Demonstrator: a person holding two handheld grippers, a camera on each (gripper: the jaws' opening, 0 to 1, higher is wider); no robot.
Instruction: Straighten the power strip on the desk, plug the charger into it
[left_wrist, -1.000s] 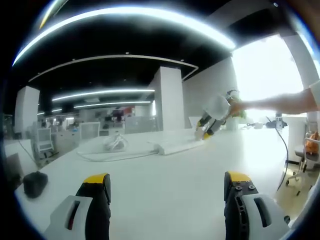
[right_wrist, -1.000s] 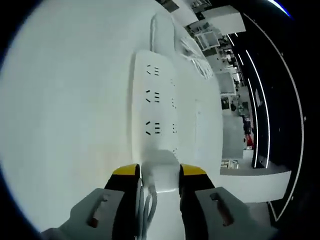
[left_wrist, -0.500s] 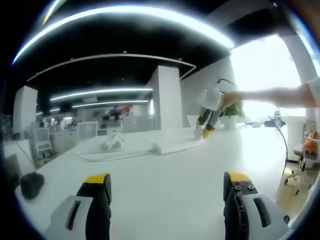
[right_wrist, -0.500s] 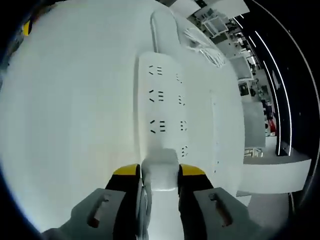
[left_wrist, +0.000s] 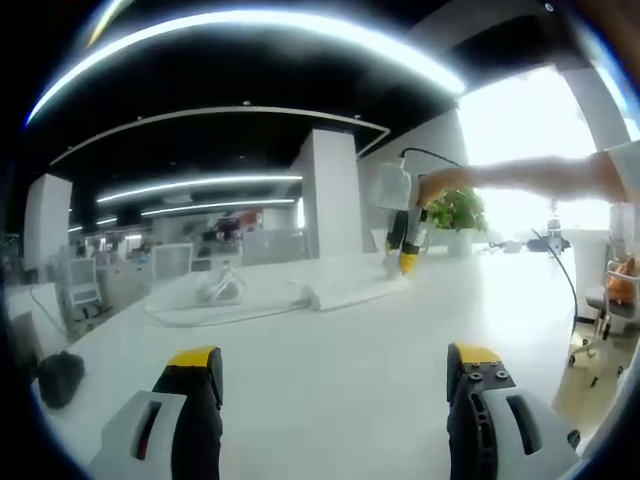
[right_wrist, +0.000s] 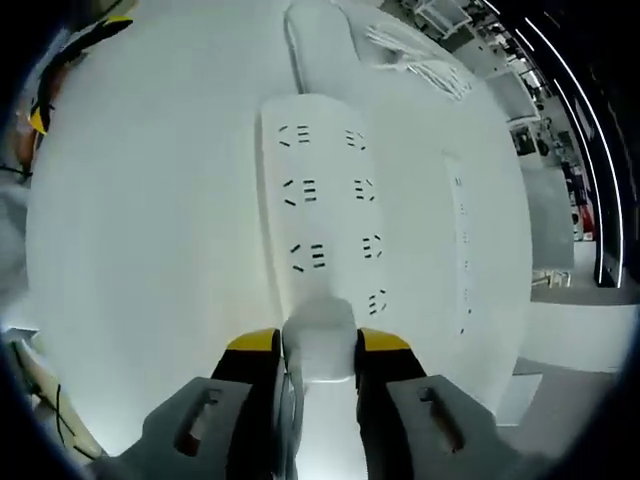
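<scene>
The right gripper has its fingers clamped on the white charger, poised at the near end of the power strip, which lies flat on the table and runs toward 12 o'clock. Judged from this, seating the plug calls for squaring the prongs over the nearest socket and pressing straight down without skewing the strip. The left gripper hovers over bare table, fingers apart, free to brace the strip.

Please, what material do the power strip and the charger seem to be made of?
Power strip: probably hard white plastic, smooth matte, with crisp moulded socket slots. Charger, clamped in the right gripper: likely the same white plastic, slightly glossy, with rounded edges.
</scene>
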